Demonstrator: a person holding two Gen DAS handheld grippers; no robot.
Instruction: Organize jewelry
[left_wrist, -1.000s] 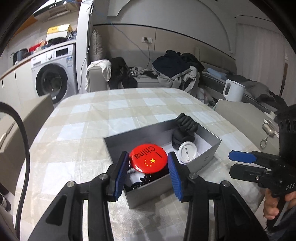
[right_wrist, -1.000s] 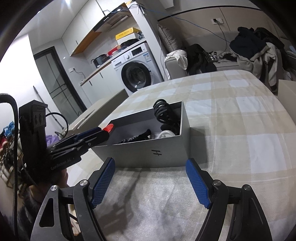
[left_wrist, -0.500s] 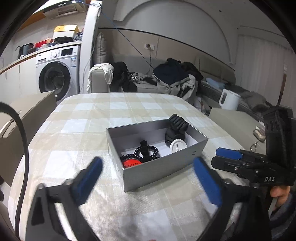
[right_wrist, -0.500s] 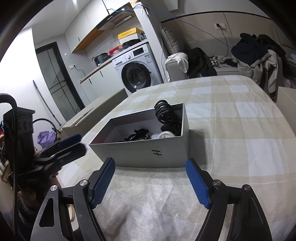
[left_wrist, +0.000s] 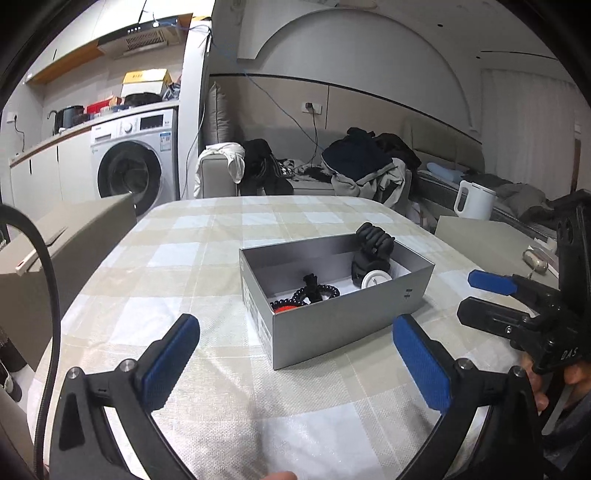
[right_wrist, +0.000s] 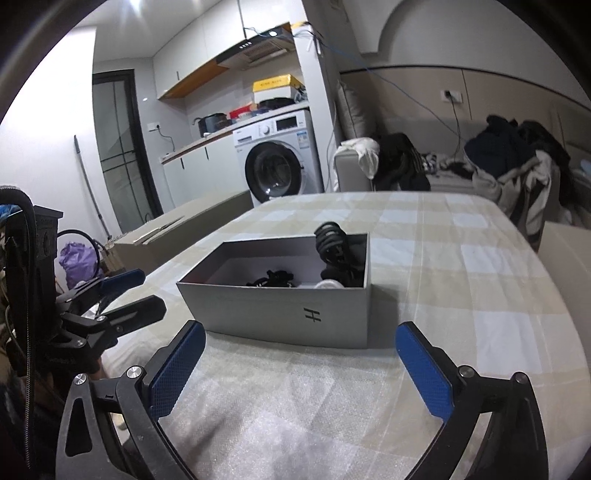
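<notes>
Both grippers (left_wrist: 295, 354) (right_wrist: 299, 358) hover wide-fingered before the box (left_wrist: 343, 321).

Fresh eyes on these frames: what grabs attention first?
The open grey box sits mid-table on the checked cloth, holding a black claw clip at its far end, a white round badge below it and black coiled ties with a bit of red nearer. Both grippers, left gripper and right gripper, hang wide open short of it, empty.
</notes>
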